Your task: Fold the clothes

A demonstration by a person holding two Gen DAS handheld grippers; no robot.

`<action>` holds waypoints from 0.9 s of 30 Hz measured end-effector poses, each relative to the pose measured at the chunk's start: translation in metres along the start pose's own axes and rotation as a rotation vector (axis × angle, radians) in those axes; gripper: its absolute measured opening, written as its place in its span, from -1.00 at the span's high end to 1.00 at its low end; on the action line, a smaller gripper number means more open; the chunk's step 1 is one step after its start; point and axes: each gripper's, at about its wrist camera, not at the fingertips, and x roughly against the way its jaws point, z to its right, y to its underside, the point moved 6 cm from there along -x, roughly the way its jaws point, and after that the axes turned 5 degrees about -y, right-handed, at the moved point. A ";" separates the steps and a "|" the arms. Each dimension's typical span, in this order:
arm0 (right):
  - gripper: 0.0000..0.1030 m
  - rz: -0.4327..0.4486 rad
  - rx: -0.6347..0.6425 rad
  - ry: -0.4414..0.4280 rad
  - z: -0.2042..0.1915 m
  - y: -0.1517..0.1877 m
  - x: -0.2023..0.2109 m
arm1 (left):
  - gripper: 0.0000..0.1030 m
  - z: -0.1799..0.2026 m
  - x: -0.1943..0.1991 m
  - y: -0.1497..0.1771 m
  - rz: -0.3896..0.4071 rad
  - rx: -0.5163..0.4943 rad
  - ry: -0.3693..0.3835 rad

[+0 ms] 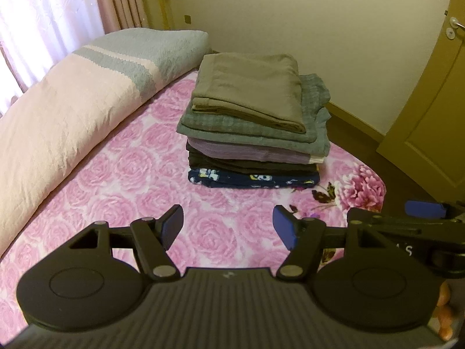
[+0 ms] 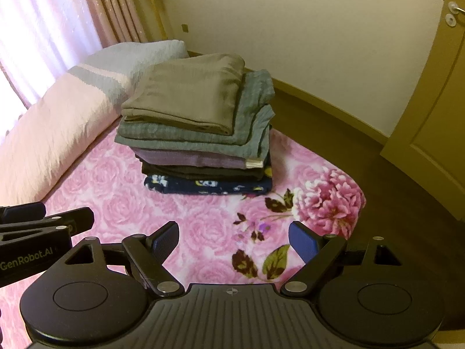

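Note:
A stack of several folded clothes (image 1: pixel 252 122) sits on the pink rose-print bed cover (image 1: pixel 122 180); an olive-brown piece (image 1: pixel 250 87) lies on top, then grey-blue, mauve, black and a navy printed one at the bottom. The stack also shows in the right wrist view (image 2: pixel 197 128). My left gripper (image 1: pixel 229 229) is open and empty, held above the bed short of the stack. My right gripper (image 2: pixel 235 240) is open and empty, also short of the stack. Each gripper shows at the edge of the other's view.
A rolled pink and grey quilt (image 1: pixel 72 110) lies along the left by the curtained window (image 1: pixel 43 14). The bed's corner (image 2: pixel 348 203) ends at the right over dark floor. A door (image 1: pixel 436 116) stands at right and a cream wall (image 2: pixel 290 29) behind.

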 end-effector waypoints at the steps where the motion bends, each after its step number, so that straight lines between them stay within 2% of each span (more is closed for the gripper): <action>1: -0.66 -0.003 0.002 -0.001 0.000 -0.001 -0.002 | -0.26 0.001 -0.002 -0.001 -0.002 0.001 -0.001; 20: -0.66 -0.047 0.016 -0.020 0.012 -0.020 -0.033 | -0.26 0.009 -0.032 -0.020 -0.023 0.034 -0.027; 27: -0.66 -0.056 0.021 -0.029 0.014 -0.023 -0.039 | -0.26 0.009 -0.031 -0.025 0.015 0.029 -0.055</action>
